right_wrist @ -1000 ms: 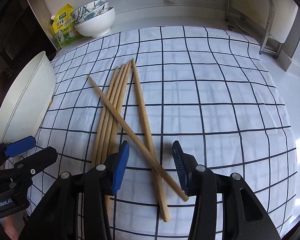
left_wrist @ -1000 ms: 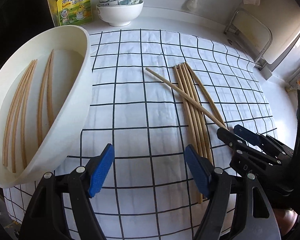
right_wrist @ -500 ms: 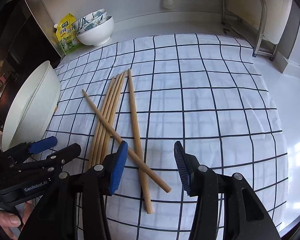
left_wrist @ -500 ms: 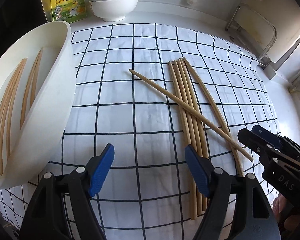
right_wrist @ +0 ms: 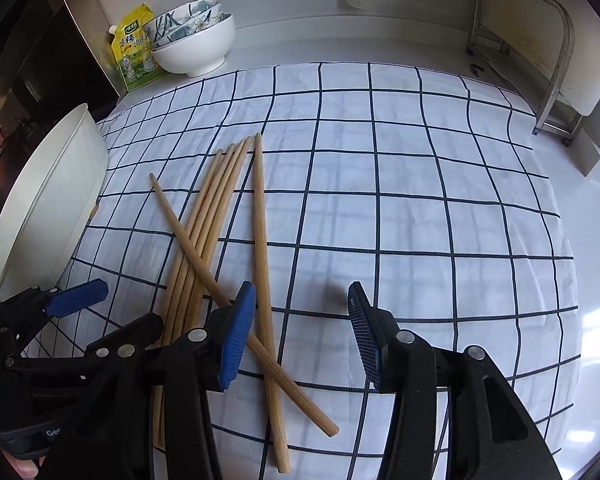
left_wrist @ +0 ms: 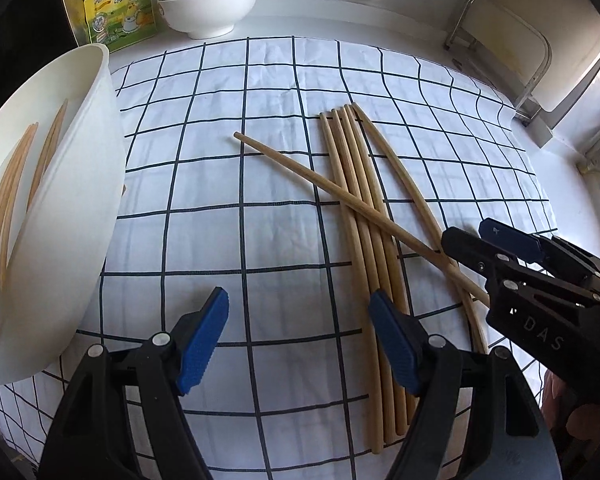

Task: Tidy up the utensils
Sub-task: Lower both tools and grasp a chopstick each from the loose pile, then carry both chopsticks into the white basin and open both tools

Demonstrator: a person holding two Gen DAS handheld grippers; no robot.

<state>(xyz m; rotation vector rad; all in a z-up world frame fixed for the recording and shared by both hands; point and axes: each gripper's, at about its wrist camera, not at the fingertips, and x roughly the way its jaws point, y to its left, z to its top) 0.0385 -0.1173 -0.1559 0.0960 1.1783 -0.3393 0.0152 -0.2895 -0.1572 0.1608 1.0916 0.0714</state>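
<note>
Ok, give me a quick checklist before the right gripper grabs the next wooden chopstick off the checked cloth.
1. Right gripper open and empty: ok.
2. Crossing wooden chopstick lying on top of the bundle, free to lift: ok.
3. Its near end between the pads: not ok, it lies beyond the tips.
4. Left gripper clear of that chopstick: ok.
5. White oval tray has room: ok.
6. Tray sitting stable: cannot tell.

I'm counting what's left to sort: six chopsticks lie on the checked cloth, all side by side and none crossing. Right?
Not quite. Six chopsticks lie on the checked cloth, but one chopstick lies diagonally across the others, as the right wrist view shows.
</note>
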